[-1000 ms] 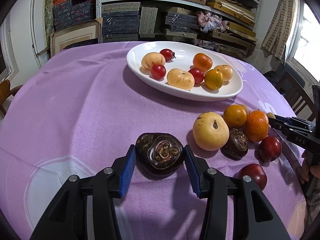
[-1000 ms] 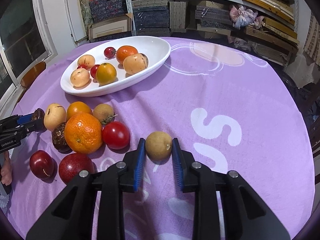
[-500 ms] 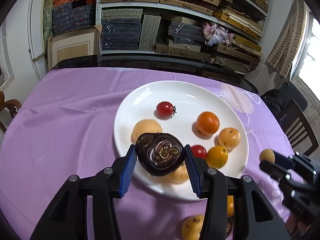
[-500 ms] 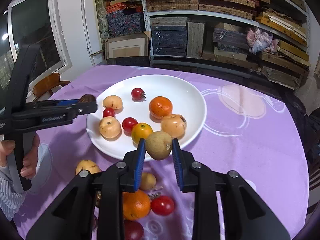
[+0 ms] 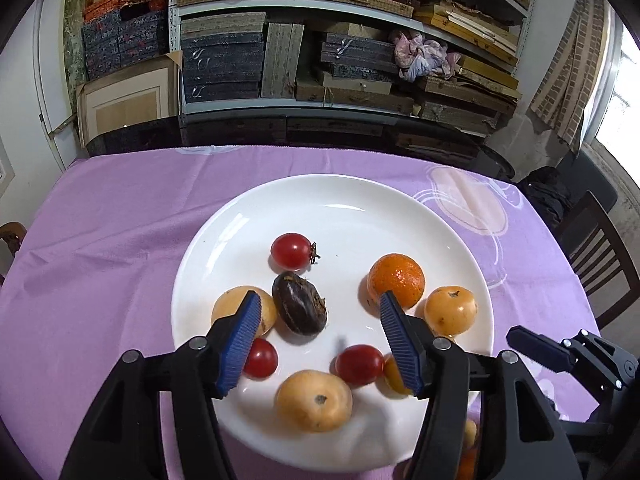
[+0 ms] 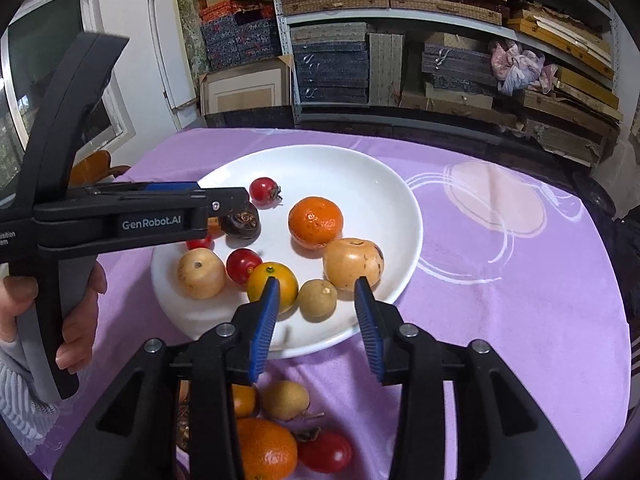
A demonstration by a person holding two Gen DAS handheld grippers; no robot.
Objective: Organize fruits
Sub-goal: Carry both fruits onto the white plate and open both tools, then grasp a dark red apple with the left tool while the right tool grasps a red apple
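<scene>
Over the white plate [image 5: 460, 248] both grippers tilt downward, side by side. The left gripper [image 5: 320, 334] has its jaws opening, blue pads well apart with nothing between them that they press; a hand [image 6: 76, 320] in a ribbed pale sleeve grips its handle at the left edge of the right wrist view. The right gripper [image 6: 316, 322] is also opening, its pads clear of any fruit.

On the plate, counted across both views: three small red tomatoes, one tangerine [image 5: 396, 280], three pale yellow-orange round fruits, one small yellow-orange citrus [image 6: 272, 286], one dark brown fruit [image 5: 300, 308] and one small tan fruit [image 6: 318, 298]. Off the plate, on the purple tablecloth [image 6: 500, 320] near the right gripper's base, lie an orange, a red tomato, a tan fruit and a few more that the gripper partly hides (their number cannot be told).

The dark brown fruit lies on the plate just beyond the left gripper's fingertips, nearer its left pad, touching neither, beside the top tomato [image 5: 292, 251]. The small tan fruit rests near the plate's front rim, just ahead of the right gripper's opening and free of both pads, between the yellow-orange citrus and a larger pale fruit [image 6: 352, 262].
</scene>
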